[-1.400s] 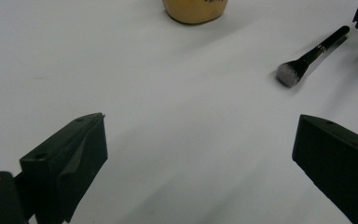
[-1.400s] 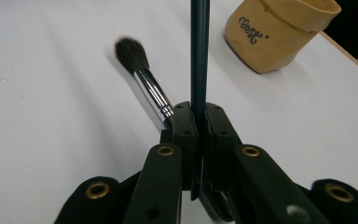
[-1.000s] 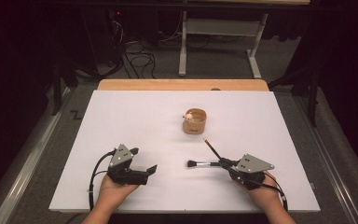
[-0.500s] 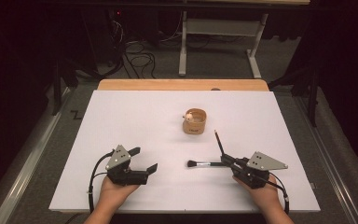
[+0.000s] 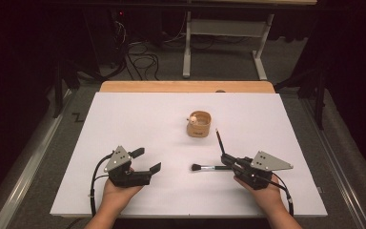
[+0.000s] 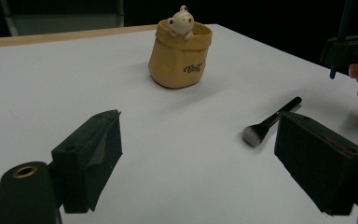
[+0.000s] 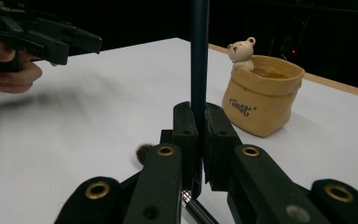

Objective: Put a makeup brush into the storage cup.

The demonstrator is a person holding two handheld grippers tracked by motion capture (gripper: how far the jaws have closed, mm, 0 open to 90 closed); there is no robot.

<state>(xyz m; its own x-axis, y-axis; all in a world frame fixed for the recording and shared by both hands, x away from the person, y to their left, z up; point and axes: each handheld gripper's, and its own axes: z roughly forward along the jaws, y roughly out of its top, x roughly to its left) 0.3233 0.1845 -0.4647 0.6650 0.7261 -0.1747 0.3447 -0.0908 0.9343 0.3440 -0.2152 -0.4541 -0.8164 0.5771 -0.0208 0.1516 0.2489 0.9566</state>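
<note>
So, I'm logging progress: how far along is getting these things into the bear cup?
Nothing visibly done: the cup looks unfilled. In hand: right gripper clamps a dark stick, short of the cup. Left, probably: dropping it in, then the brush lying on the table; left gripper is open.

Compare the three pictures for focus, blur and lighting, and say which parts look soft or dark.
High view: the white table is evenly lit, the room behind dark. Left gripper view: the yellow pot is fairly sharp, the near jaws soft. Right gripper view: the other hand and the tabletop below it are smeared, and the background is almost black.
</note>
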